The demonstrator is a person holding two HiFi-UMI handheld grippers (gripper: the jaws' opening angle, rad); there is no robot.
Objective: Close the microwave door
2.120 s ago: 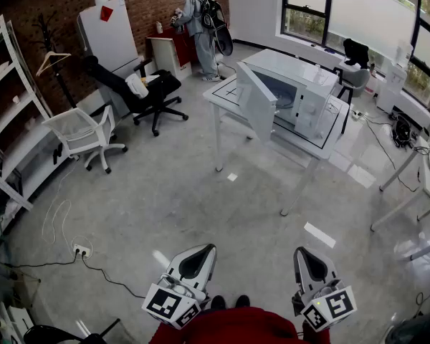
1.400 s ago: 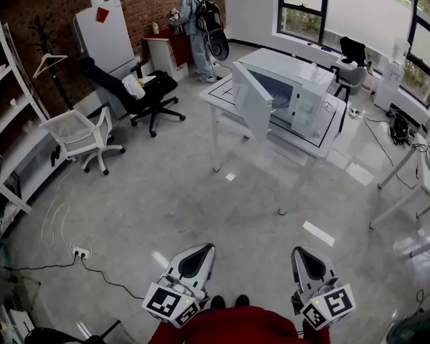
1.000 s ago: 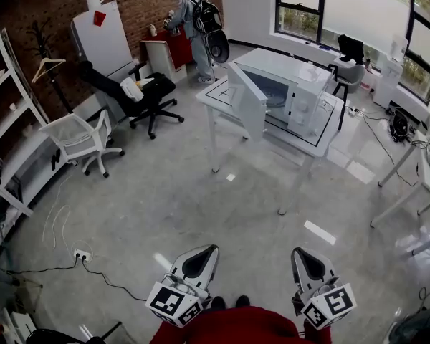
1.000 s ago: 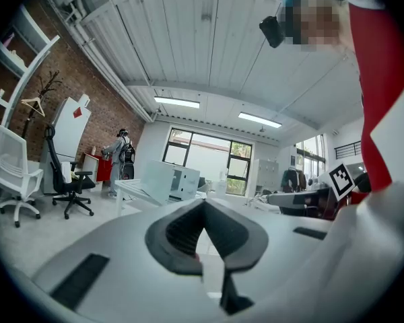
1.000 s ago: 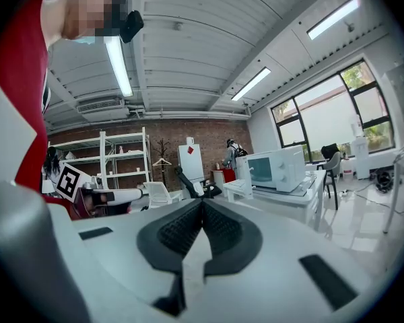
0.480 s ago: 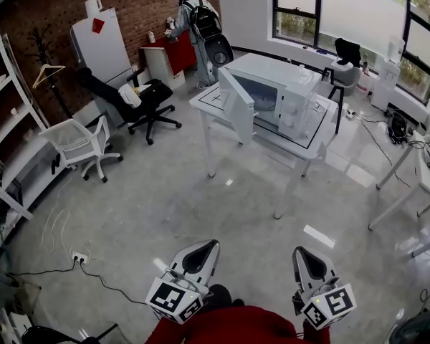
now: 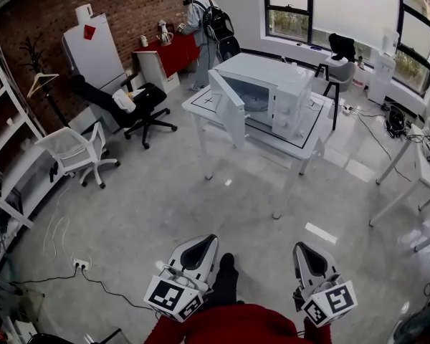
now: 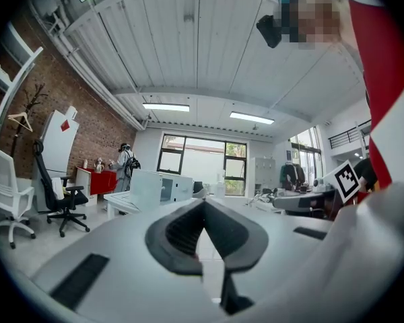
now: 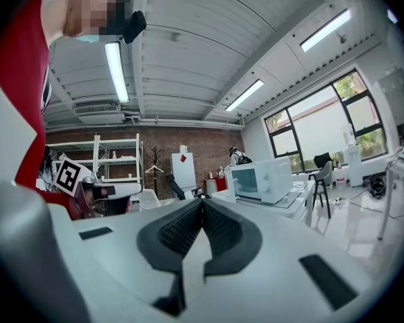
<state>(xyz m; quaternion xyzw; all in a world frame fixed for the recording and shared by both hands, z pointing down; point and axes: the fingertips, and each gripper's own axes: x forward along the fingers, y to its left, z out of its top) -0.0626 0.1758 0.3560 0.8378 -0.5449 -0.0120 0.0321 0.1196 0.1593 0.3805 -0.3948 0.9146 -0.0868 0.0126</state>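
Approach looks to be the step in hand: the microwave (image 7: 276,92) stands on a white worktop (image 7: 312,140) well across the floor from both tools. Its door (image 7: 228,110) hangs wide open off the microwave's left side and juts out beyond the worktop's near edge. The left tool (image 7: 206,244) is clenched with nothing between its jaws, and the right tool (image 7: 305,254) is likewise clamped on nothing; both point level toward the microwave. To do this well, I would walk up to the door's outer face, the one turned away from the microwave's cavity. I would lay a closed tool tip against the door's free edge, far from the hinge, and push along the hinge's arc until it latches. The push should be gentle enough that the microwave does not slide on the worktop. The floor between the tools and the microwave is bare and wide. Left of the microwave, a black office chair (image 7: 140,102) and a white chair (image 7: 75,149) sit well apart from that path. Behind the microwave a person (image 7: 201,16) stands at a red cabinet (image 7: 175,52), and to its right a second worktop (image 7: 398,162) stands clear. The door's jutting corner is the edge to mind when stepping close.
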